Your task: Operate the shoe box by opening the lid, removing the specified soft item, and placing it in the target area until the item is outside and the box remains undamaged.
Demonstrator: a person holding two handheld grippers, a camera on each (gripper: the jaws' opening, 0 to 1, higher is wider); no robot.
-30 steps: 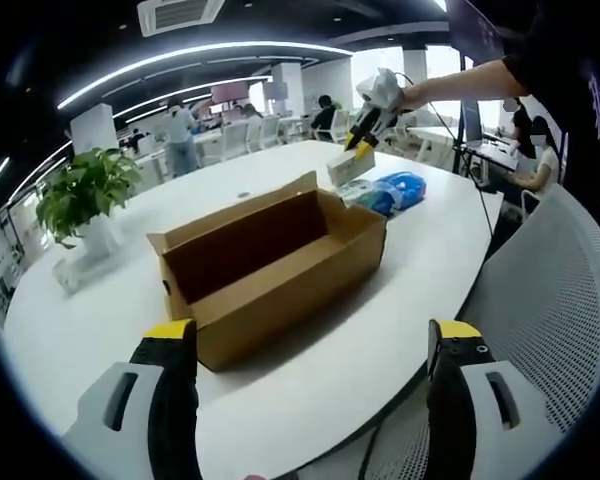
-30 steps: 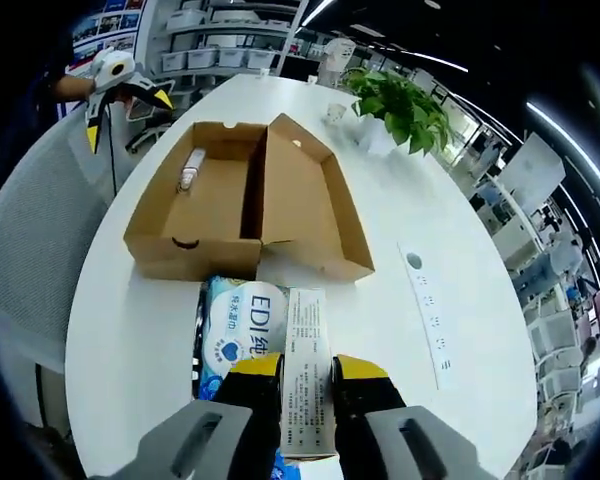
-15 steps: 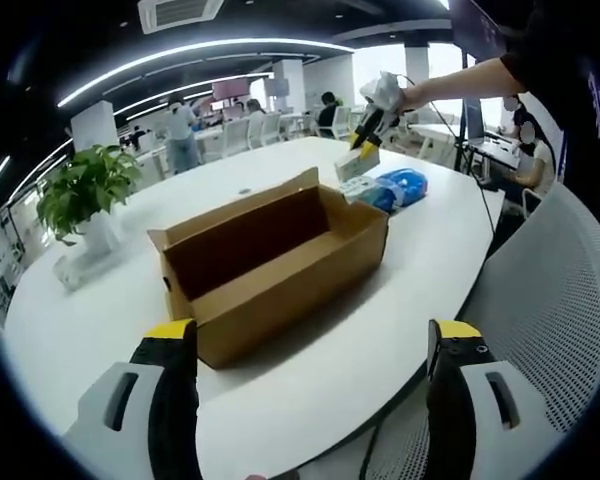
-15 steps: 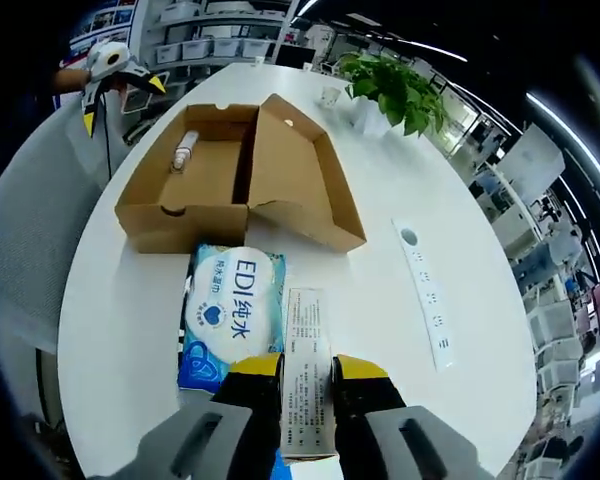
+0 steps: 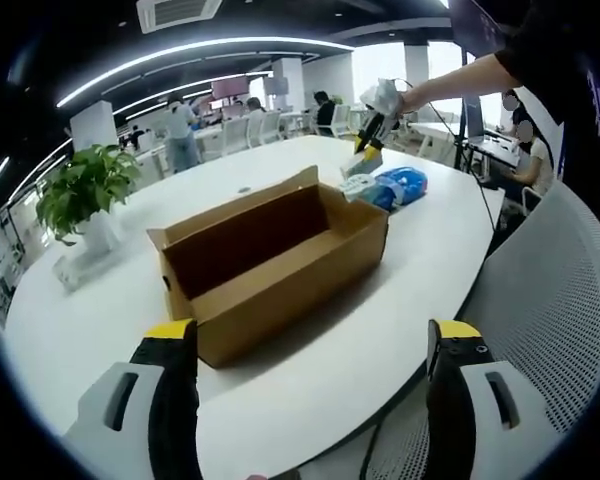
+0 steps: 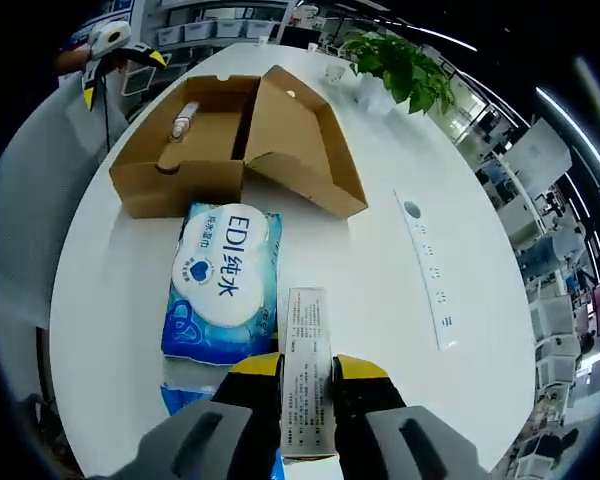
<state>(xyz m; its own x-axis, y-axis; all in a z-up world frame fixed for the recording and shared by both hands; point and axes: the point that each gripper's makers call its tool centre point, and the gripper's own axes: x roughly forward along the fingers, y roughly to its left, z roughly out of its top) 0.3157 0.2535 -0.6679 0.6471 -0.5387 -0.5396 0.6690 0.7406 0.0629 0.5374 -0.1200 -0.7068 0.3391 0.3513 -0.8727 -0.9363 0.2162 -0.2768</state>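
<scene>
My right gripper [image 6: 307,385] clamping slim printed carton [image 6: 308,380]; left gripper [image 5: 310,380] gaping empty. Blue wipes pack [image 6: 223,283] lying at 11 o'clock, outside open shoe box [image 6: 212,135]. Judging pack soft, light, slippery; pinching edge seam best.

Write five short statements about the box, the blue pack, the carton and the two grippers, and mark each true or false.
1. The shoe box has its lid open. True.
2. The blue wipes pack lies inside the box. False: it lies on the white table, beside the box.
3. The right gripper is shut on a small printed carton. True.
4. The left gripper grips the box. False: its fingers stand open, short of it.
5. A small bottle lies inside the box. True.
</scene>
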